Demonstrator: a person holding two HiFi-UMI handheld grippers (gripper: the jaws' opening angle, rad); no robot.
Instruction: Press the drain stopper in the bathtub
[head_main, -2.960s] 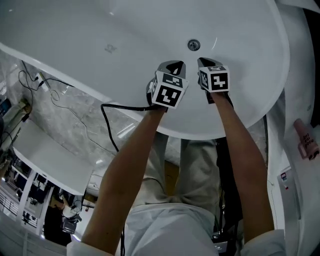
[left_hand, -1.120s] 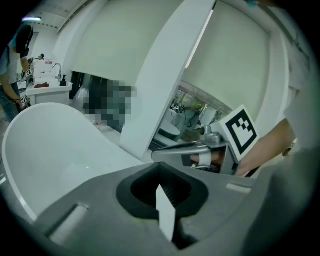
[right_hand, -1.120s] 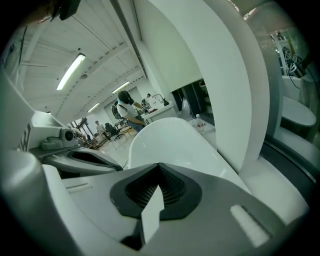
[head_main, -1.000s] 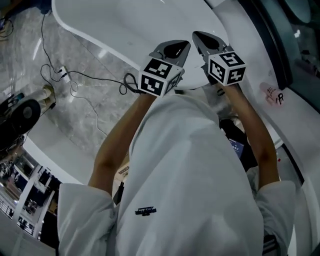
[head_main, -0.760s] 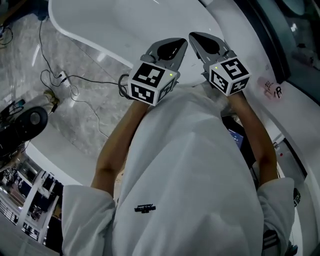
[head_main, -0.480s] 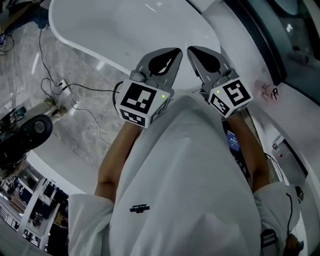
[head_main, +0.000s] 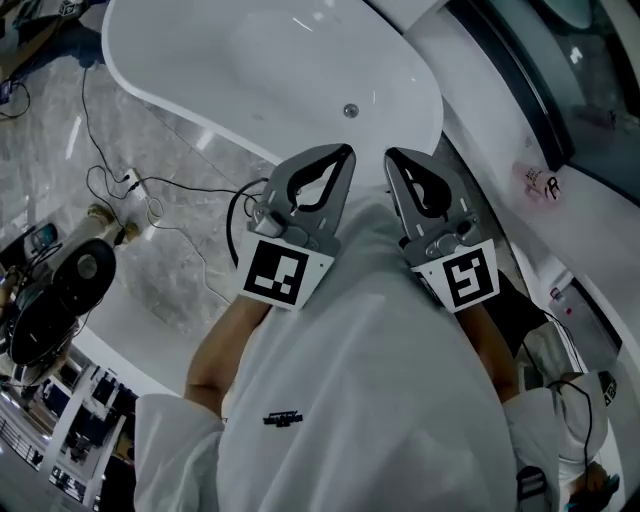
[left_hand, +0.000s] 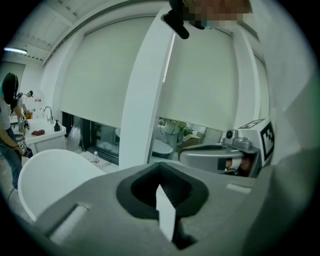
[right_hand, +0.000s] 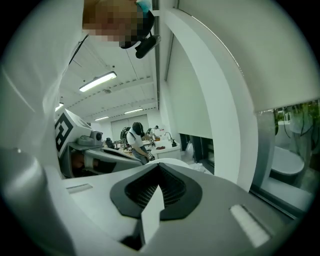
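Item: bathtub (head_main: 250, 60), white, oval, standing on a marble floor (head_main: 170, 270); we record its drain stopper (head_main: 350, 110) (a small round metal disc) in the tub bottom, near the end closest to the grippers, neither gripper touching it. Left gripper (head_main: 344, 153): jaws together, nothing between them; raised over the person's white shirt (head_main: 370, 400), well apart from the stopper. Right gripper (head_main: 391, 155): jaws likewise closed and empty, just beside the left. Black cable (head_main: 160, 185): lying on the floor beside the tub.

One bathtub (head_main: 250, 60), one drain stopper (head_main: 350, 110), two tongs, left tongs (head_main: 343, 153), right tongs (head_main: 393, 157)
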